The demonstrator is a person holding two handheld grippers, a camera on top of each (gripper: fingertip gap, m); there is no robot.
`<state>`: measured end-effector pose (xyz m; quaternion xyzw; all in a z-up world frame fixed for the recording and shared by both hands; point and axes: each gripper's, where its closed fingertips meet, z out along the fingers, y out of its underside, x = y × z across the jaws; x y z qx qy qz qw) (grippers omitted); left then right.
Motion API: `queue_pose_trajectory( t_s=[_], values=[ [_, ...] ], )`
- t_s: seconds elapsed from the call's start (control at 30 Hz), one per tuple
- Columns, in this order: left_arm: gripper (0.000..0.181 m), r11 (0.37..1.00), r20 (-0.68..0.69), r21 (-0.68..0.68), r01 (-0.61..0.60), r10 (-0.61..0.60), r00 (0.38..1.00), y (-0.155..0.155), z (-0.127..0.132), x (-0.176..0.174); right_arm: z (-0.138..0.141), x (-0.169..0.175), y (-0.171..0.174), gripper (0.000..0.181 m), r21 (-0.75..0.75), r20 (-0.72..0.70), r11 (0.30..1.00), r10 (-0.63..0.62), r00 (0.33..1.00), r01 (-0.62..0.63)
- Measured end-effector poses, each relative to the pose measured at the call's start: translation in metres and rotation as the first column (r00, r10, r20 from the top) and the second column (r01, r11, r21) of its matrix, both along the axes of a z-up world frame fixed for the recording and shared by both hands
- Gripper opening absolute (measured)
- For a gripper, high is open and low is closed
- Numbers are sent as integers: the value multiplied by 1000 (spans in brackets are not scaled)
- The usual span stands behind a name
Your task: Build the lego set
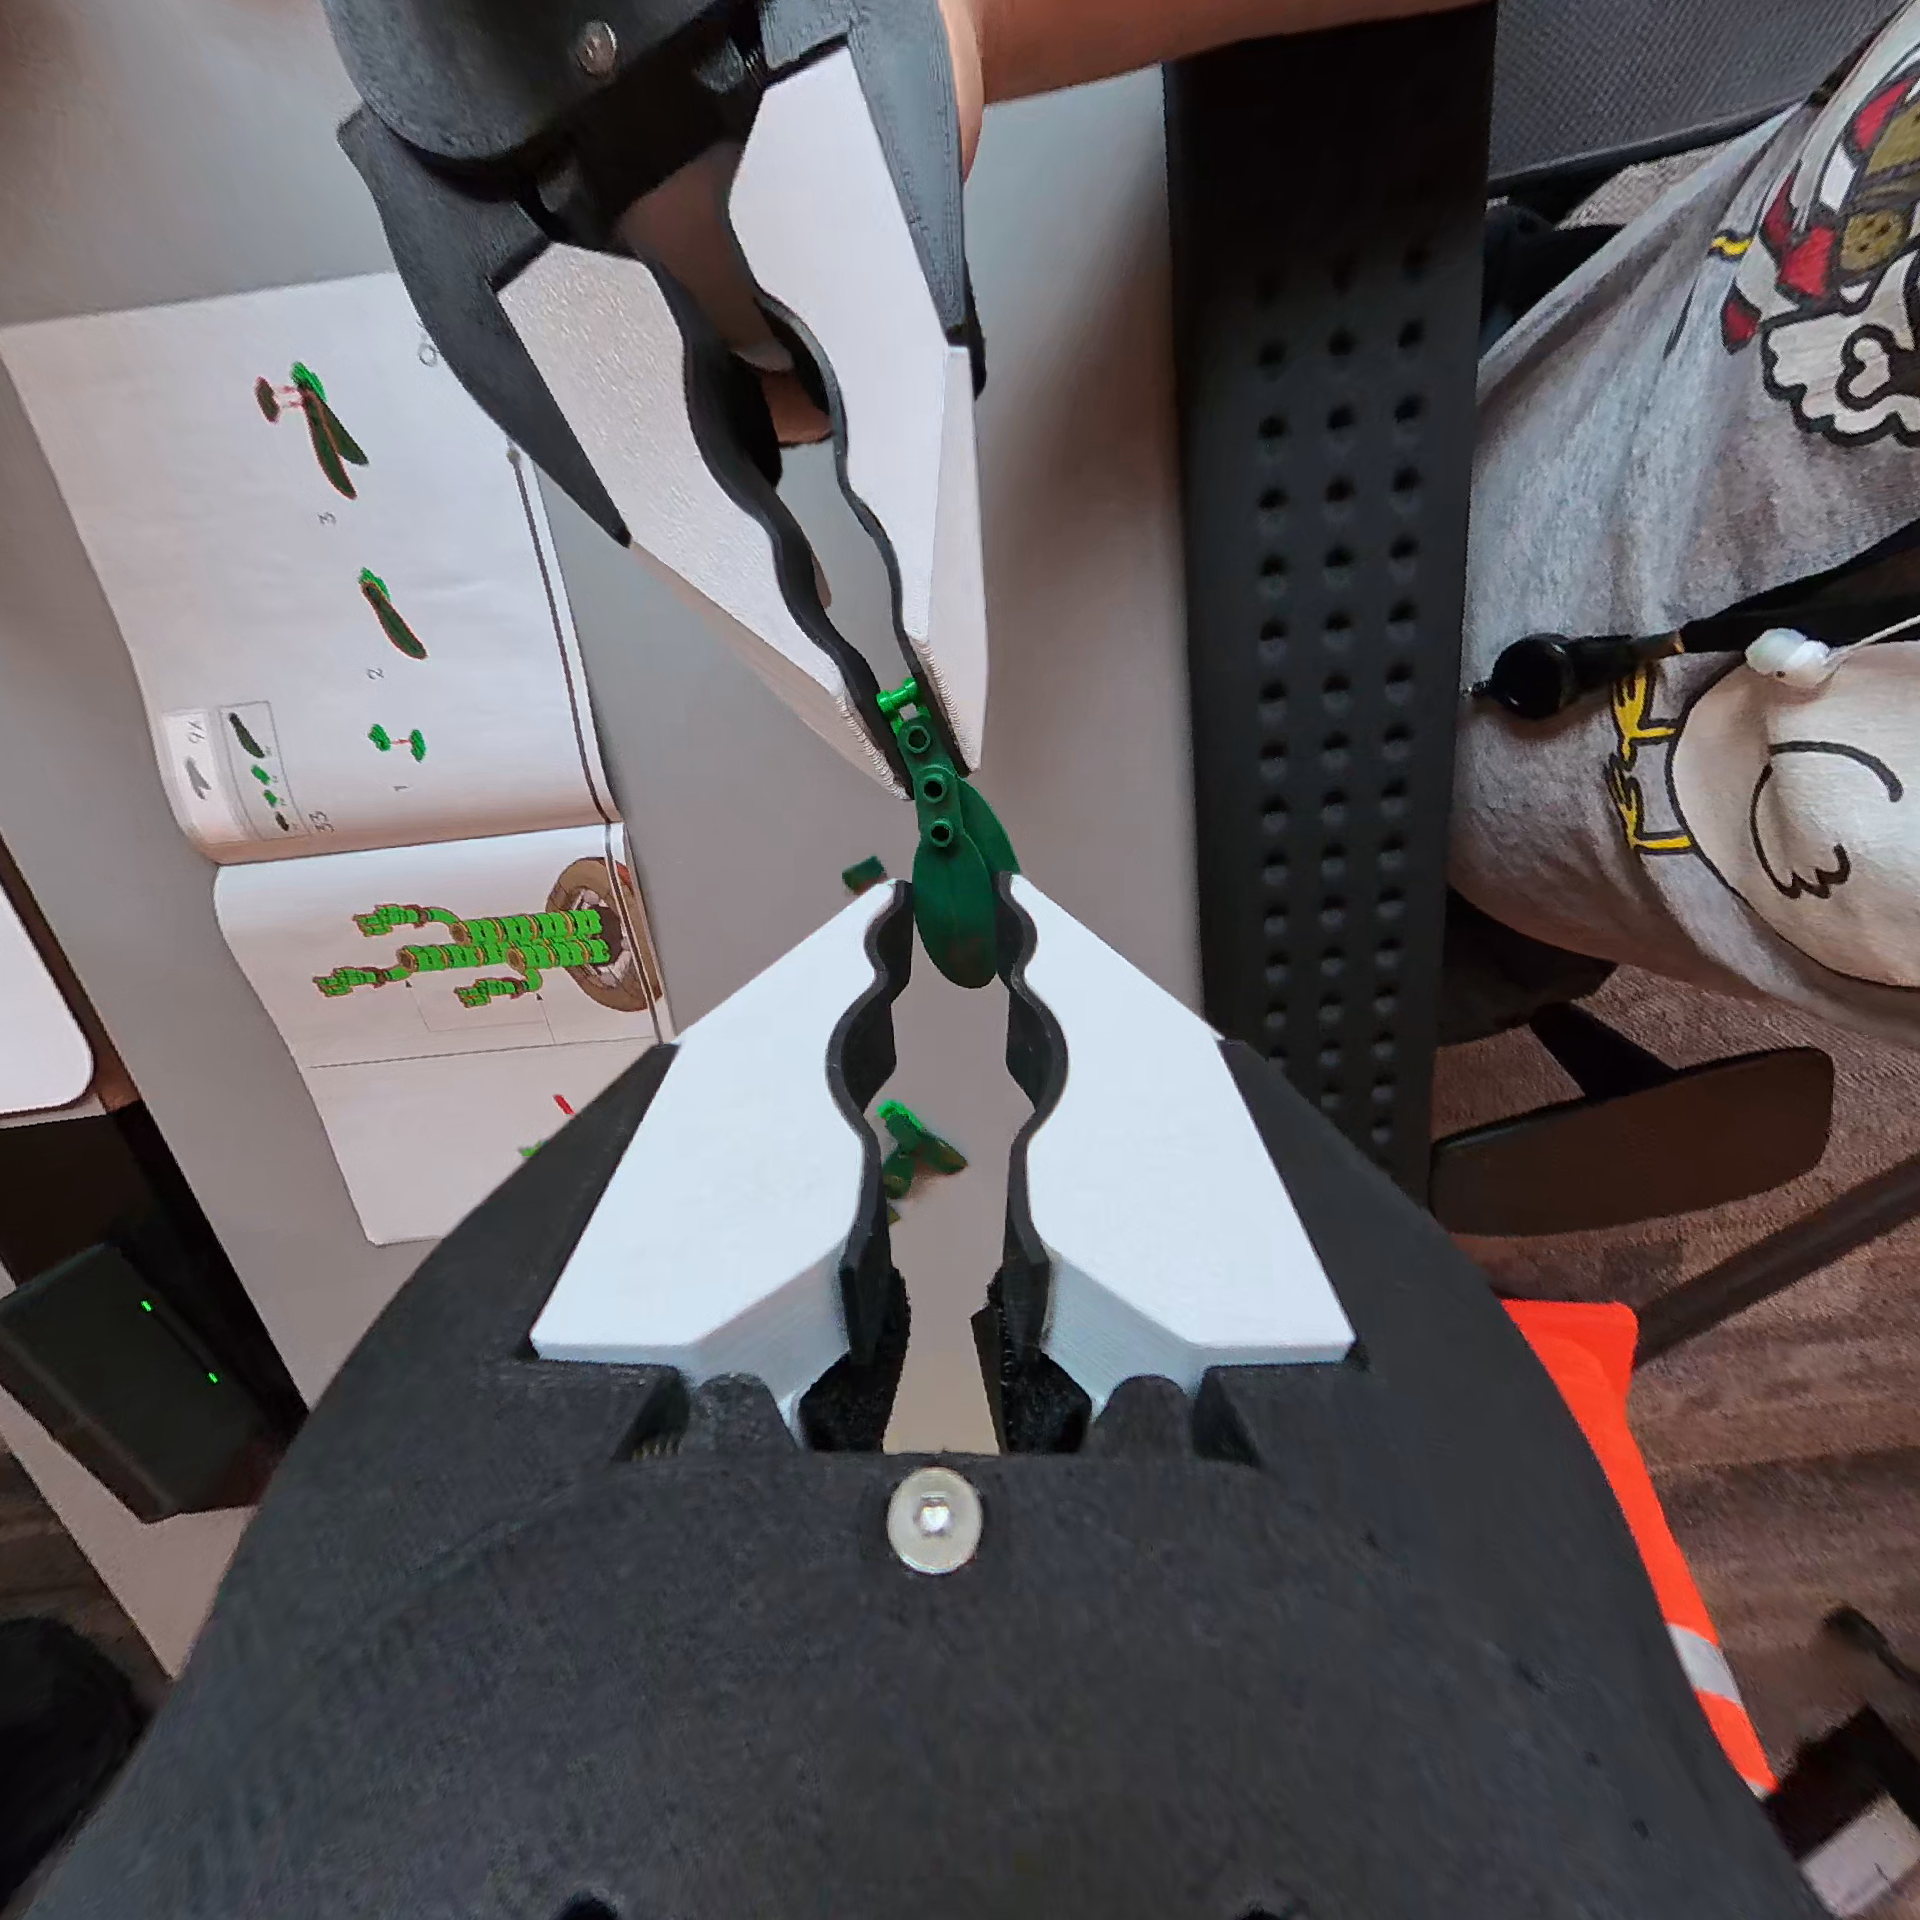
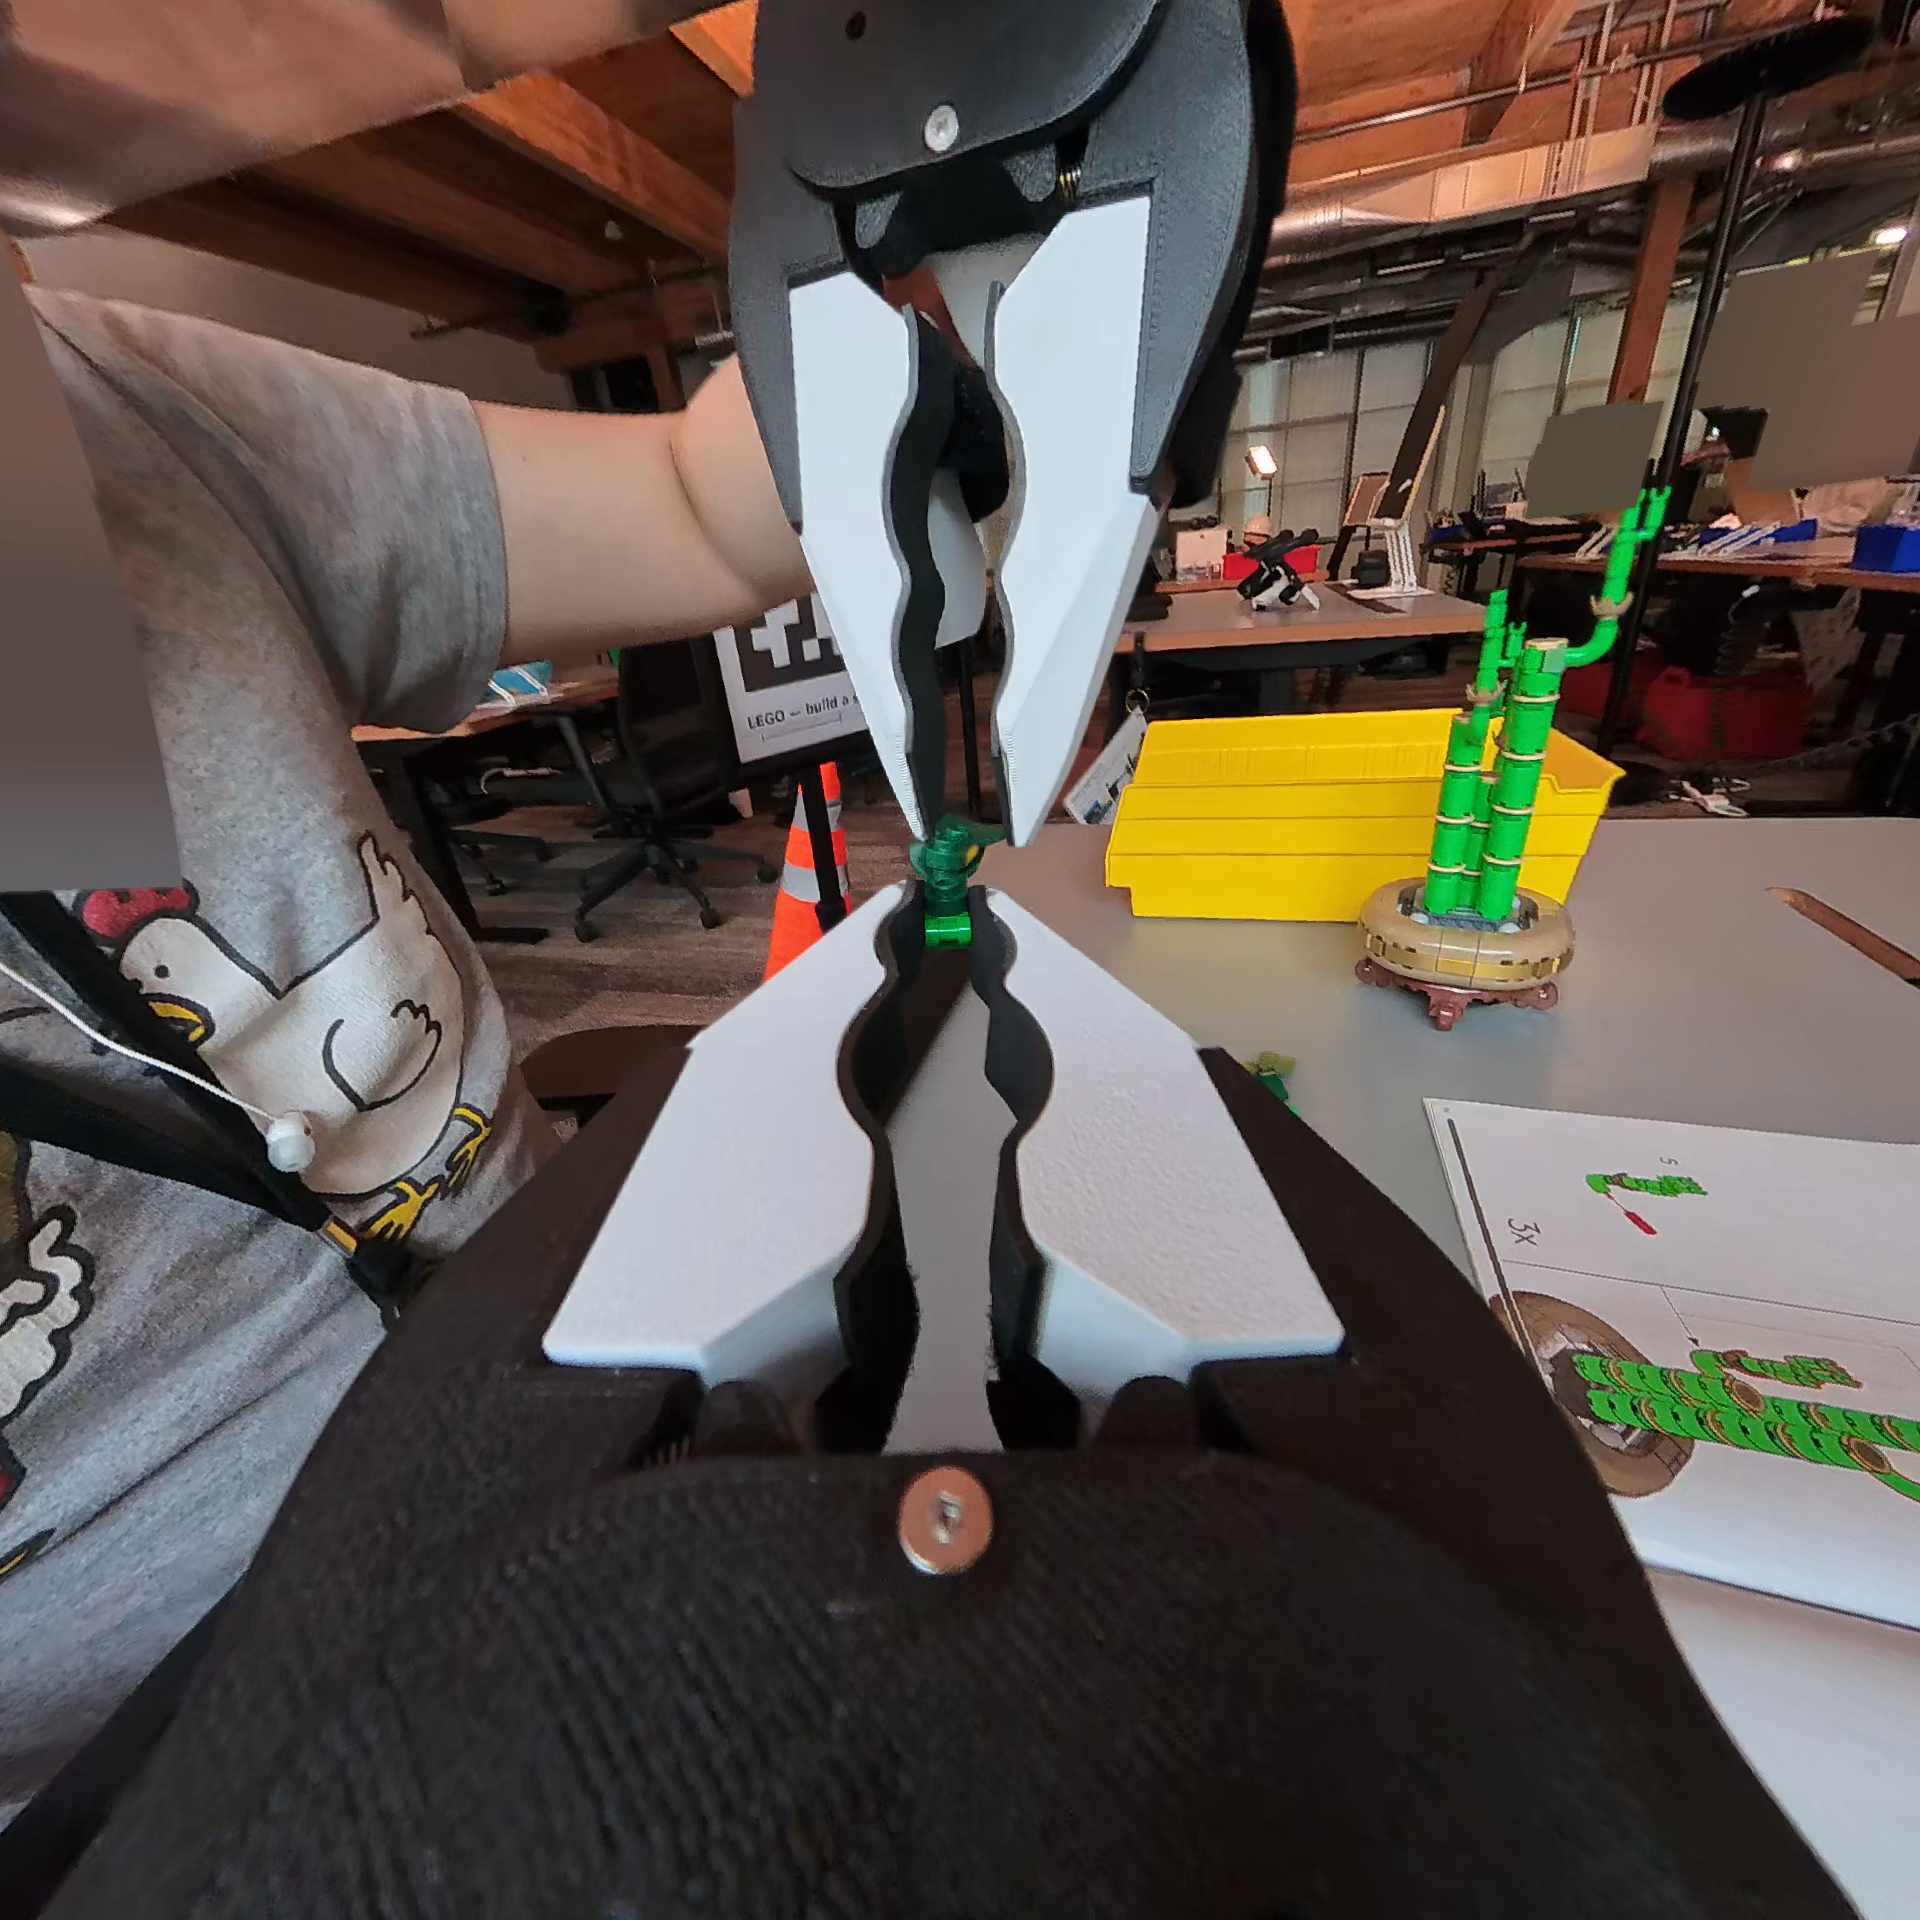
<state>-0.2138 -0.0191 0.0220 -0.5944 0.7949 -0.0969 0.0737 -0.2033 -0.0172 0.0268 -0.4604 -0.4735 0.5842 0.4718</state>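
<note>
pinched between both tongs, a small green leaf assembly [image 1: 951, 883] is held in the air above the grey surface [image 2: 1714, 935], near its front edge. the left tongs [image 1: 954, 906] are narrowed around the dark green leaf end, and the right tongs [image 1: 920, 743] are closed on the studded stem end with its bright green clip. in the right wrist view the same piece [image 2: 945, 883] is seen end on between the two pairs of tips, which almost meet. loose green pieces [image 1: 914, 1143] are lying on the surface below. an open instruction booklet [image 1: 416, 727] is laid flat beside them. farther back on the surface a green bamboo model [image 2: 1486, 810] is standing upright on a tan round base, just in front of a yellow bin [image 2: 1278, 821]. a person in a grey printed shirt [image 2: 312, 831] is seated at the front edge of the surface.
</note>
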Motion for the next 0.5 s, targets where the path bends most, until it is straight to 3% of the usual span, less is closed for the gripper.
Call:
queue_pose_trajectory(
  t_s=[0.03,0.5],
  values=[
    [14,1000,-13,3,2,-2,1000,0,-2,-1,-1,-1,0,6,4,10,1000,-5,1000,5],
    [14,997,-35,64,44,-41,999,1,5,2,5,3,0,6,82,-28,996,-41,999,44]
  ],
)
